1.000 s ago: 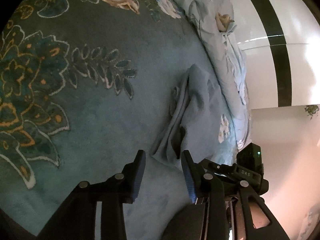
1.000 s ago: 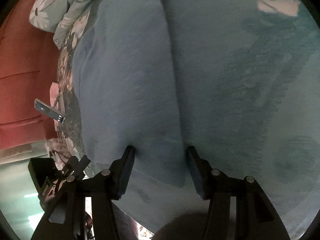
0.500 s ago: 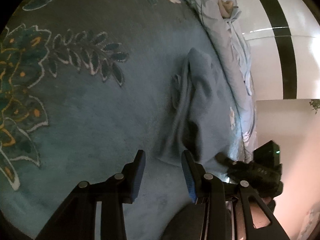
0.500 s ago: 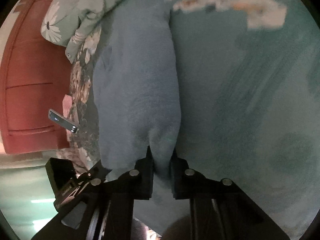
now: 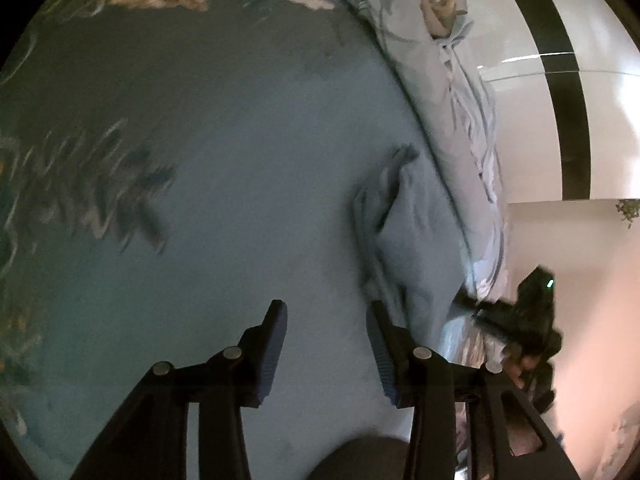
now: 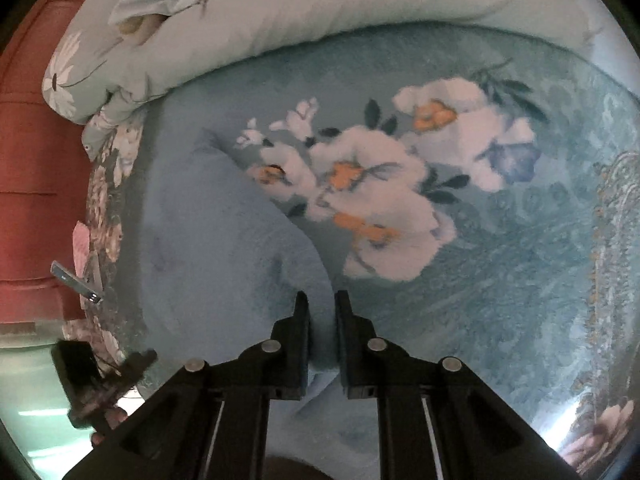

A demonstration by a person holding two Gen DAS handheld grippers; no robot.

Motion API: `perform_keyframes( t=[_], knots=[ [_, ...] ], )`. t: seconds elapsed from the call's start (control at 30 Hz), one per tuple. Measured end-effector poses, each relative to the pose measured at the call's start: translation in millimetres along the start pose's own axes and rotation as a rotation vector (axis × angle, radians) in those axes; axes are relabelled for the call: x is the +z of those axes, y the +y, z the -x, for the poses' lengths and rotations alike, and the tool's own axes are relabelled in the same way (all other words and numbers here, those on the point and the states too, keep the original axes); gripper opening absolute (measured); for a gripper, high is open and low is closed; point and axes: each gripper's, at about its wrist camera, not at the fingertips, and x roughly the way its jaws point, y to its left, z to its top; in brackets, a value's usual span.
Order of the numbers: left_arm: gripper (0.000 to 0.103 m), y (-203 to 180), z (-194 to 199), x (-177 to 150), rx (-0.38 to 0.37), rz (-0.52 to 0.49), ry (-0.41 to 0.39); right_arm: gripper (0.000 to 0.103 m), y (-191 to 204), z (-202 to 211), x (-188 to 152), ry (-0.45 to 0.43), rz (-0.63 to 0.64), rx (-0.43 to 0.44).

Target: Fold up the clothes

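Right gripper is pinched narrow on the near edge of the blue garment; cloth runs up and left from its fingers, long axis toward the floral duvet. Left gripper is wide and empty over the blanket, with the garment just right of its right finger. Right arm owns the fold; left would need to shift right to grab.

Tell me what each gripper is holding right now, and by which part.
The right gripper is shut on an edge fold of the blue garment. The left gripper is open and holds nothing.
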Motion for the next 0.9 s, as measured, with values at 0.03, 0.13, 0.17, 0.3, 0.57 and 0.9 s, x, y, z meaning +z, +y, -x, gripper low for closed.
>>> perform_keyframes(
  t=[0.03,0.13,0.17,0.3,0.57,0.9],
  knots=[
    [0.048,-5,-2,7,0.002,-0.007,-0.005,0.014,-5,0,-1,-0.004,-0.011,0.016],
    [0.051,-25,-12,22,0.029,-0.052,-0.012,0.018,-16,8,-9,-0.047,-0.05,0.066],
    [0.051,-31,-15,27,0.032,-0.068,-0.012,0.02,-19,16,-14,-0.082,-0.058,0.065],
    [0.058,-58,-37,49,0.047,-0.13,0.002,0.037,-40,38,-42,-0.185,-0.14,0.157],
    [0.058,-62,-92,67,0.131,-0.134,0.087,0.044,-85,-4,-86,-0.177,-0.399,0.354],
    [0.058,-54,-91,74,0.135,-0.097,0.047,0.044,-72,-26,-63,-0.269,-0.462,0.401]
  ],
)
